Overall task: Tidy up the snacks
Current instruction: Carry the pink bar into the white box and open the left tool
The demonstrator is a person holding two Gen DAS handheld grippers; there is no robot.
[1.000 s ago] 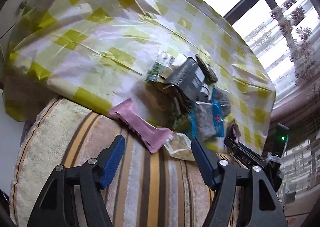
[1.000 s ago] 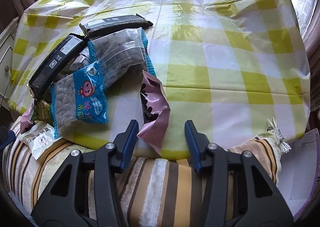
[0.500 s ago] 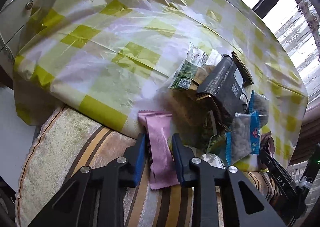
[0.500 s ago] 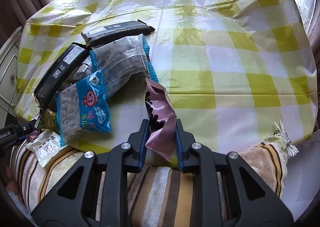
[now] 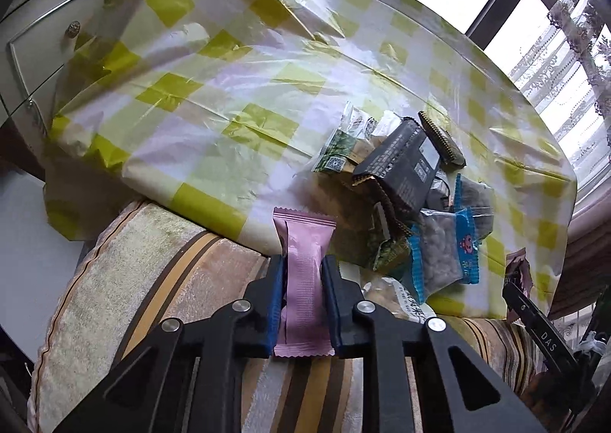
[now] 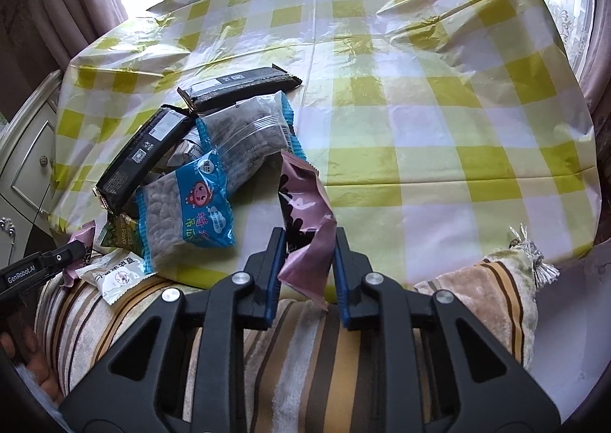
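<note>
My left gripper (image 5: 303, 269) is shut on a plain pink snack packet (image 5: 305, 276), held above the striped cushion (image 5: 160, 280) at the table's near edge. My right gripper (image 6: 309, 253) is shut on a pink packet with a dark print (image 6: 305, 227), lifted over the table edge. A heap of snacks lies on the yellow checked tablecloth (image 6: 420, 127): two black bars (image 6: 244, 87), blue-edged nut bags (image 6: 183, 215), a green packet (image 5: 336, 154) and a white packet (image 6: 114, 274) on the cushion.
A white drawer cabinet (image 5: 46, 39) stands left of the table. Curtains and a bright window (image 5: 565, 58) lie behind. A tasselled cushion corner (image 6: 530, 253) sits at the right edge. The left gripper's body (image 6: 34, 272) shows in the right wrist view.
Both grippers went from open to shut, each closing on its pink packet. Both packets are now raised off the cushion and table edge, and the cameras sit higher.
</note>
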